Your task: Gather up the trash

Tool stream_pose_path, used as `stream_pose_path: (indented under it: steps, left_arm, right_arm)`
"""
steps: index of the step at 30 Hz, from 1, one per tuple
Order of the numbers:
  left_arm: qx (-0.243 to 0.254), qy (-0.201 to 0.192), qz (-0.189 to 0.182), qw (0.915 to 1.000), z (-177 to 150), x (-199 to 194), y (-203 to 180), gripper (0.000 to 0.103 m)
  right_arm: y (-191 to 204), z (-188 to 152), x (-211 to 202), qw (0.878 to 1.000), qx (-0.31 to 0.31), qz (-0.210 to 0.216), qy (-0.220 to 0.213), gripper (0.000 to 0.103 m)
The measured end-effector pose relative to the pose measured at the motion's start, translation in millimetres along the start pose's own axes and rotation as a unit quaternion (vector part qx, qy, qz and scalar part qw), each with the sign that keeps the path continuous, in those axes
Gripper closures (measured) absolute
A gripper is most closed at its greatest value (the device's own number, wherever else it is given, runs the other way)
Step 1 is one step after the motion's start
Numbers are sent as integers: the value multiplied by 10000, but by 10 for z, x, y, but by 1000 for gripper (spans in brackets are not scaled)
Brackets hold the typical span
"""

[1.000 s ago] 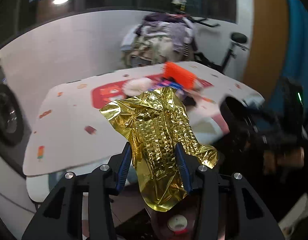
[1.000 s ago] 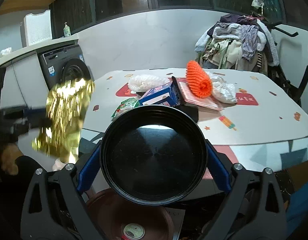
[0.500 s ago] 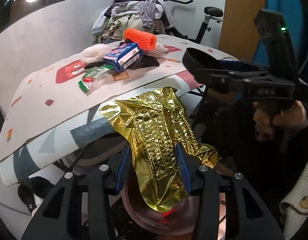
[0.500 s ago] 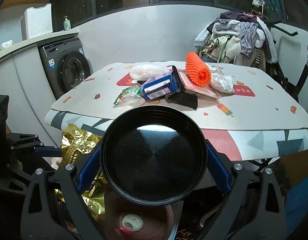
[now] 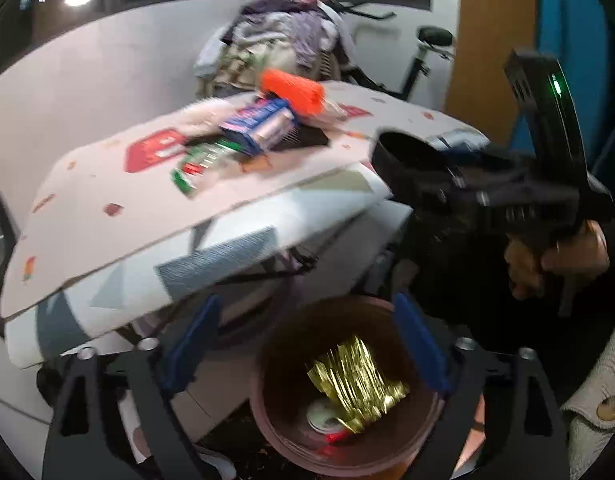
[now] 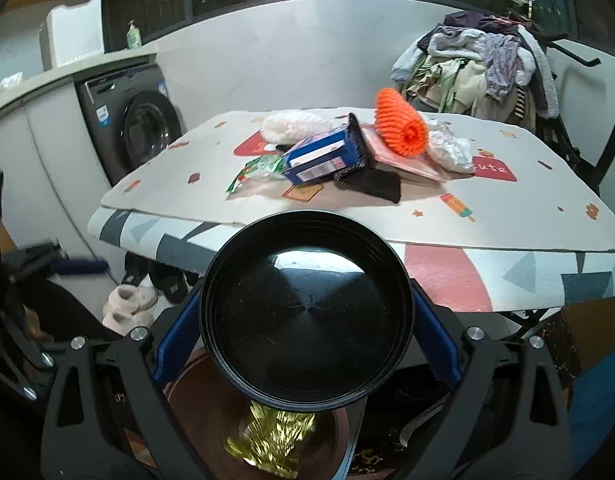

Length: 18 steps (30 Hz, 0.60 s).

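Note:
My left gripper (image 5: 303, 344) is open and empty above a brown trash bin (image 5: 283, 432) on the floor. A crumpled gold foil wrapper (image 5: 357, 384) lies inside the bin; it also shows in the right wrist view (image 6: 271, 440). My right gripper (image 6: 303, 320) is shut on a round black bin lid (image 6: 305, 316), held just above the bin (image 6: 203, 404). In the left wrist view the lid (image 5: 407, 158) shows at the right. On the table (image 6: 507, 216) lie a green wrapper (image 6: 255, 172), a blue box (image 6: 323, 156) and an orange net roll (image 6: 399, 126).
A white mesh wad (image 6: 295, 124), a clear plastic bag (image 6: 447, 148) and a black cloth (image 6: 371, 184) also lie on the table. A washing machine (image 6: 135, 128) stands at the left, a clothes pile (image 6: 479, 64) behind. Slippers (image 6: 127, 306) lie under the table.
My left gripper has opened and let go of the gold foil wrapper, which has dropped into the bin. The right gripper still holds the lid in the same place.

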<state>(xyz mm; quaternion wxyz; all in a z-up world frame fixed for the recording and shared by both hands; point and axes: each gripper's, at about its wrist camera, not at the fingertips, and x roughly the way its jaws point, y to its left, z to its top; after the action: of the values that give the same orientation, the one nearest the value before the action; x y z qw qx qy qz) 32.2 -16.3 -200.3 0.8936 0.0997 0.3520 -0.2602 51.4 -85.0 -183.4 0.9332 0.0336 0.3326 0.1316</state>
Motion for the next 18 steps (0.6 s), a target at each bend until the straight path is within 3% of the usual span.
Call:
stream_pose_path:
  steps: [6,11,18]
  left_arm:
    - [-762,-400,484,9951,10,-180,326,6]
    - [-1389,-412,595,9877,-23,-206,595,6]
    - [-1881,-386,673,9791,-98,-217,788,6]
  right_arm:
    - [147,-27,103,9989,-334,204,266,10]
    - [279,-67,177,9967,-629,265,445,10]
    - [397,-127,300,9925,-898,326,761,10]
